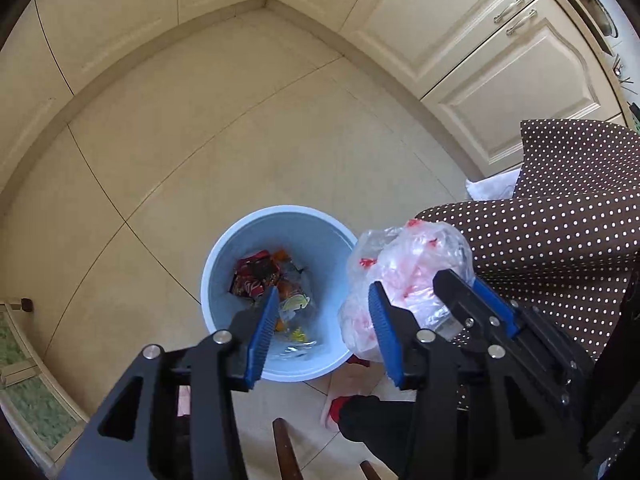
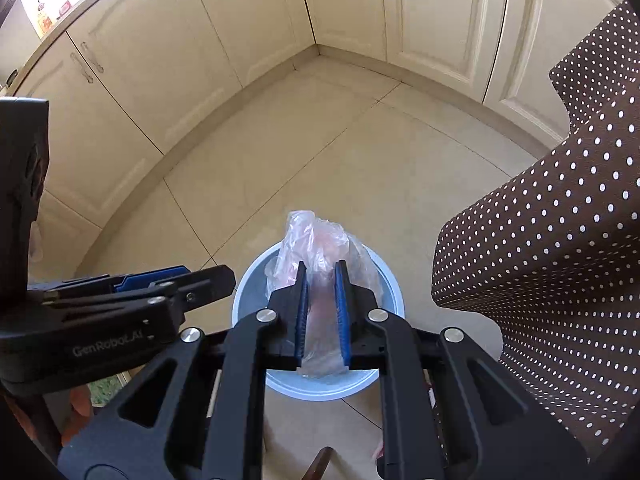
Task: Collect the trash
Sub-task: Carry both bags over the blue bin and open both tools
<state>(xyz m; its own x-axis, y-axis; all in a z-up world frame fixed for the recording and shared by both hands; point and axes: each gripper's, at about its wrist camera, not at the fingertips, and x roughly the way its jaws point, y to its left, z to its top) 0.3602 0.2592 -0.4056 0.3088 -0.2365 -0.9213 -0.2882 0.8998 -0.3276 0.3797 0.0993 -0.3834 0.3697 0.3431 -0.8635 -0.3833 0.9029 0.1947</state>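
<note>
A pale blue trash bin (image 1: 224, 252) stands on the tiled floor with red and orange wrappers (image 1: 260, 278) inside. My left gripper (image 1: 324, 296) is open and empty, above the bin's near rim. My right gripper (image 2: 322, 272) is shut on a crumpled clear plastic bag with red print (image 2: 316, 240), held above the bin (image 2: 394, 292). In the left wrist view the bag (image 1: 404, 268) and the right gripper (image 1: 468, 296) hang just right of the bin. In the right wrist view the left gripper (image 2: 200, 280) shows at the left.
Cream cabinets (image 1: 472, 40) line the walls around a floor corner (image 1: 264, 0). A brown polka-dot tablecloth (image 1: 560, 208) hangs at the right, also in the right wrist view (image 2: 560, 248). A chair leg (image 1: 286, 448) and a red and white item (image 1: 340, 404) lie below.
</note>
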